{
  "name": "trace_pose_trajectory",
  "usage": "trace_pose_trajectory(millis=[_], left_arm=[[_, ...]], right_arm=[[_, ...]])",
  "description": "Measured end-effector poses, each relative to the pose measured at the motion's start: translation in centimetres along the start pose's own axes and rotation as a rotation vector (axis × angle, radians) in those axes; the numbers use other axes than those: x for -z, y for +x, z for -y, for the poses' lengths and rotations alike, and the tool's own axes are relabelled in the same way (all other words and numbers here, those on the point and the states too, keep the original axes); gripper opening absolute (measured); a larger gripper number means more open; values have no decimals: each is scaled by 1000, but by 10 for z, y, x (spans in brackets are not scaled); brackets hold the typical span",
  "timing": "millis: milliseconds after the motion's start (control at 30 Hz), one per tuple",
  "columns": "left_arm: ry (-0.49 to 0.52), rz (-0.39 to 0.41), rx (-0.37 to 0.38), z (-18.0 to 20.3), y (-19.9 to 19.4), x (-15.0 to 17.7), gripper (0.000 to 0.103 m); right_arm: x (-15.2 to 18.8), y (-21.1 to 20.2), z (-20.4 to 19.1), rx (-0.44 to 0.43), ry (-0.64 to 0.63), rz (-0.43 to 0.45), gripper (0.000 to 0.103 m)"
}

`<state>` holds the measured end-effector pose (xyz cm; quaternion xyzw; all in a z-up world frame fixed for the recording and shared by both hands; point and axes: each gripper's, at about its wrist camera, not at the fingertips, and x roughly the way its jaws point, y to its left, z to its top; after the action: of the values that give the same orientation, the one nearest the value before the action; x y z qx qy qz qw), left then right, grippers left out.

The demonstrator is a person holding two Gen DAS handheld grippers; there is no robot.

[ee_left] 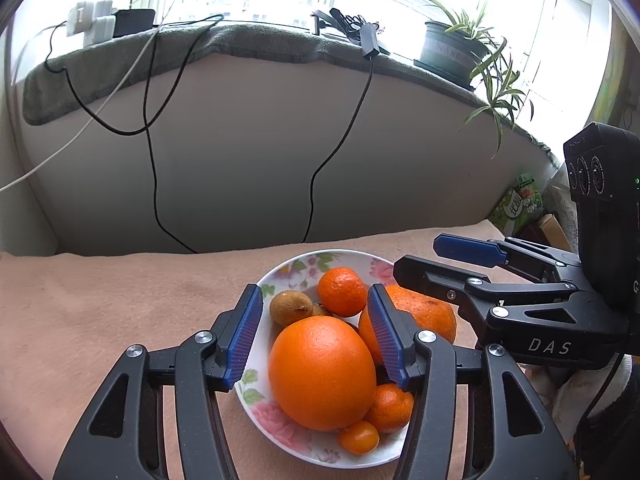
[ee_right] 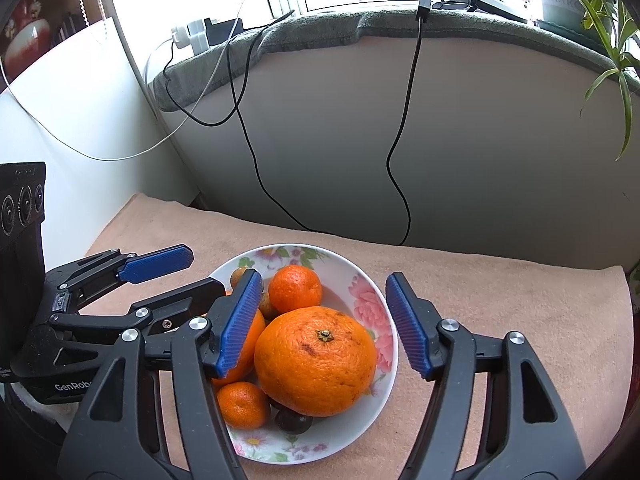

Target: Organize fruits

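Over blanket [ee_left: 120, 300] and fruit bowl [ee_right: 360, 280], left tongs [ee_left: 316, 340] and right tongs [ee_right: 324, 324] gape wide, holding nothing.

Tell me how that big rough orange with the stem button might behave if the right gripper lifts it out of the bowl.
The big rough orange looks round and firm, so it would probably roll if set on the cloth. It rests on smaller fruit, including a dark fruit, which may shift. The right gripper stands open around it; pebbled skin likely grips well.

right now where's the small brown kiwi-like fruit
In the left wrist view the small brown fruit lies at the far left of the floral white bowl, beside a small mandarin and behind the big smooth orange.
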<state>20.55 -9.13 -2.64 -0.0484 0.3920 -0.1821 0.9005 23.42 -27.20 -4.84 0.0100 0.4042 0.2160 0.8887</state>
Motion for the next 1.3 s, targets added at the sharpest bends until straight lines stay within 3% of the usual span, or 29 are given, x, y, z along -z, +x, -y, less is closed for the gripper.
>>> trace_pose_trajectory(millis=[67, 167, 367, 667, 800, 1167, 1300], left_arm=[[-2, 4, -5, 0, -2, 1, 62], [-8, 8, -3, -1, -6, 3, 63], [-14, 15, -12, -2, -13, 9, 68], [-23, 40, -38, -8, -32, 20, 71], [-31, 63, -55, -10, -47, 29, 72], [-35, 134, -88, -4, -91, 50, 72], [-29, 158, -107, -1, -107, 58, 82]], right_arm=[[2, -2, 0, 2, 4, 1, 69], [5, -5, 0, 17, 14, 6, 79], [11, -15, -2, 13, 28, 23, 80], [23, -37, -23, 100, -11, 61, 81], [31, -52, -32, 122, -9, 107, 98], [46, -86, -58, 158, -20, 196, 100], [52, -97, -66, 161, -22, 219, 100]])
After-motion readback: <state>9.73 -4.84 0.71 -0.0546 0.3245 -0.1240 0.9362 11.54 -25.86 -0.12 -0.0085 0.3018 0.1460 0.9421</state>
